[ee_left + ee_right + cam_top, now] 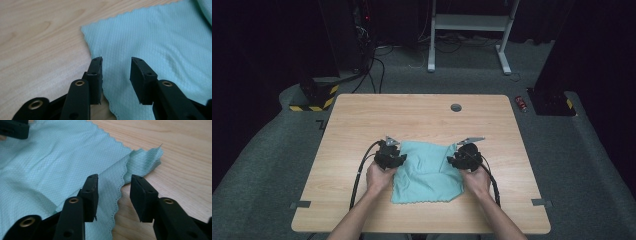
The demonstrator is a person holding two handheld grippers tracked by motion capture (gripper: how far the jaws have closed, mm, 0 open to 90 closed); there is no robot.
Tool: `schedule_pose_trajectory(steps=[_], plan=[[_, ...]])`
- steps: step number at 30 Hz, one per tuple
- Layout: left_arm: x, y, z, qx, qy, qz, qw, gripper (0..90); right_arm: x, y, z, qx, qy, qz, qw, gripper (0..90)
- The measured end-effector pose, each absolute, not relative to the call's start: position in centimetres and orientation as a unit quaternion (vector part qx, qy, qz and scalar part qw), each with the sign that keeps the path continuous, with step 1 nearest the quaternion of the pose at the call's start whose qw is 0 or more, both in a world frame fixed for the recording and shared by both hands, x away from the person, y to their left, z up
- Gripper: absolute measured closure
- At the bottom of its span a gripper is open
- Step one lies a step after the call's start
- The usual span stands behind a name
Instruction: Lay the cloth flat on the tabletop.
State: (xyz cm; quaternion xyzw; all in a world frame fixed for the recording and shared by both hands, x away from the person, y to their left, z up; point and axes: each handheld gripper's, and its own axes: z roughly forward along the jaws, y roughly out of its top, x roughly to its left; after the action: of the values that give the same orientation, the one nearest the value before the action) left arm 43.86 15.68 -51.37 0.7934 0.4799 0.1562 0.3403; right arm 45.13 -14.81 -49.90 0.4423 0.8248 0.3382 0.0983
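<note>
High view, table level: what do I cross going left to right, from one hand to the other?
Left gripper with its jaws apart over the cloth's left edge → teal cloth lying on the table → right gripper, jaws also apart at the cloth's right edge.

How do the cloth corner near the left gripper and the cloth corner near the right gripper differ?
The corner by the left gripper lies flat on the table, in a single layer. The corner by the right gripper is folded over and rumpled, with a small flap sticking out. Both belong to the same light green cloth, between open fingers.
</note>
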Motion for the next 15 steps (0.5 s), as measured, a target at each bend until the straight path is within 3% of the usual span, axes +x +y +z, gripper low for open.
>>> schedule_pose_trajectory(steps=[5, 15], plan=[[43.6, 15.8, -51.5, 0.792, 0.48, 0.162, 0.341, 58.8, 44.9, -14.5, -49.9, 0.423, 0.835, 0.341, 0.089, 90.0], [43.4, 15.8, -51.6, 0.795, 0.472, 0.186, 0.332, 68.0, 42.6, -16.6, -47.9, 0.416, 0.833, 0.343, 0.124, 90.0]])
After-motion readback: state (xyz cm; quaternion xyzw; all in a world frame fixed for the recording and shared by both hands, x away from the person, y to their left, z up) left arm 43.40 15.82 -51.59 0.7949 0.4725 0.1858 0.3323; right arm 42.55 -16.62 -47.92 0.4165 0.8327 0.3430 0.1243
